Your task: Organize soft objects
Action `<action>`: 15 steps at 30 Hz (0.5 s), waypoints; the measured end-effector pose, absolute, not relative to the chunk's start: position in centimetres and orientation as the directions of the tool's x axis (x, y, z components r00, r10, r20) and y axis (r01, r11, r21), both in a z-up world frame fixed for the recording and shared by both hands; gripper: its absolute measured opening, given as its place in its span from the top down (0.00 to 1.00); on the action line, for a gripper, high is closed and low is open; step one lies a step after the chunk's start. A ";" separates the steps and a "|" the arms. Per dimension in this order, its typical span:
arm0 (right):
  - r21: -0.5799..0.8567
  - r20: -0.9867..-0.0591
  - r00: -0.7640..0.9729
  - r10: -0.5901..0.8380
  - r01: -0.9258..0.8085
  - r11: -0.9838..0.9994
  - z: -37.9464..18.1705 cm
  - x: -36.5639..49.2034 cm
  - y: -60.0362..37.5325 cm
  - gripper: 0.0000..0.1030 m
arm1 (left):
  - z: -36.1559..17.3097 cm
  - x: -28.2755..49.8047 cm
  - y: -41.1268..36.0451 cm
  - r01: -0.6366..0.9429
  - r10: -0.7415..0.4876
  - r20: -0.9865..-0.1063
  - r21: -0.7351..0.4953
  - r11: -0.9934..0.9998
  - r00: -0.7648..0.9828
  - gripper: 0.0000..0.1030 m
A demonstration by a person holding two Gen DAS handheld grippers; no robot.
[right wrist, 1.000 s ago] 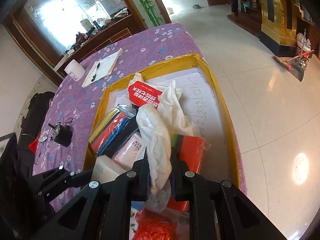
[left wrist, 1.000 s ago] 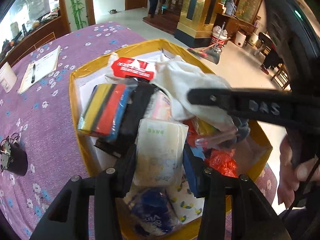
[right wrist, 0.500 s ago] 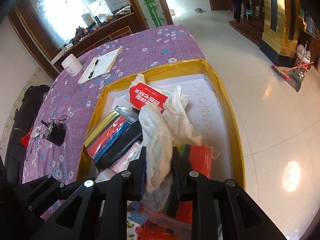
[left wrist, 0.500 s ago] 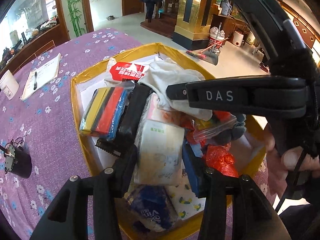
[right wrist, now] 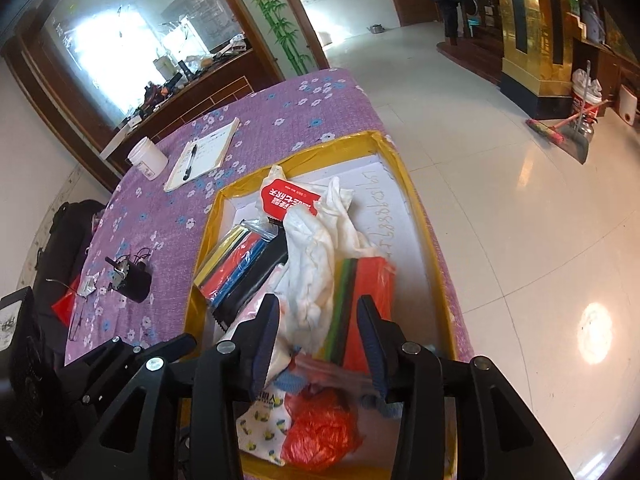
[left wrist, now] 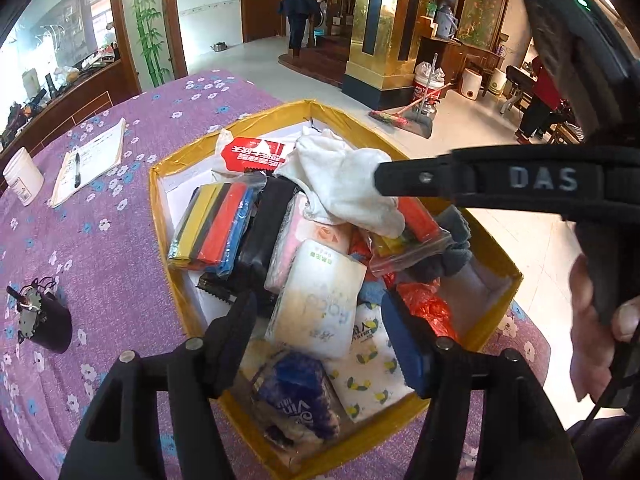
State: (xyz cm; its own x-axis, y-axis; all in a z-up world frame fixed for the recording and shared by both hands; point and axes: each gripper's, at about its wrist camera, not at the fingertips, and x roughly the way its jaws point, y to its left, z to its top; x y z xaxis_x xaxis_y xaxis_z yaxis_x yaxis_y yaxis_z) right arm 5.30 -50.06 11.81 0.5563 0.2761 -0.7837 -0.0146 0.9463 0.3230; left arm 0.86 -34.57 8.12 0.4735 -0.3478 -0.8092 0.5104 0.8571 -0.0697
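Observation:
A yellow-rimmed box (left wrist: 156,184) (right wrist: 420,216) on the purple table holds a heap of soft things. A white cloth (left wrist: 344,180) (right wrist: 316,256) lies loose on top, over a bagged red sponge pack (right wrist: 368,292). A white tissue pack (left wrist: 320,296) lies in the gap of my open left gripper (left wrist: 320,320), touching neither finger. My right gripper (right wrist: 318,332) is open just above the cloth and holds nothing. Its finger (left wrist: 480,178) crosses the left wrist view.
In the box lie a striped sponge pack (left wrist: 212,228), a black pouch (left wrist: 264,232), a red packet (left wrist: 256,154), a blue tissue pack (left wrist: 296,396) and a red bag (right wrist: 320,428). A notepad with pen (left wrist: 88,160), a white jar (left wrist: 22,176) and a small black device (left wrist: 44,320) sit on the table.
My right gripper has opened and let go of the white cloth, which now rests on the heap. My left gripper has drawn back slightly and stays open.

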 end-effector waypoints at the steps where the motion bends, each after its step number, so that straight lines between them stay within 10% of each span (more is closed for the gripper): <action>1: 0.326 -0.782 0.558 0.276 -0.009 0.945 11.9 5.0 -50.1 0.55 | 8.2 0.8 -34.5 0.509 -0.347 -0.809 -0.068 0.858 0.475 0.36; 15: 0.277 -0.801 0.565 0.196 0.059 0.959 11.8 0.0 -49.1 0.29 | 9.1 -0.5 -32.1 0.458 -0.285 -0.771 0.010 0.889 0.569 0.20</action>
State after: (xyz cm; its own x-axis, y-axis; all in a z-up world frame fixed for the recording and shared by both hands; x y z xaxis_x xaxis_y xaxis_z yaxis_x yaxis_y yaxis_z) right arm -0.03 -49.15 11.78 0.5648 0.1964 -0.8015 0.0589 0.9592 0.2766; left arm -0.51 -32.11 9.12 0.5693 -0.2849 -0.7712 0.4585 0.8886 0.0102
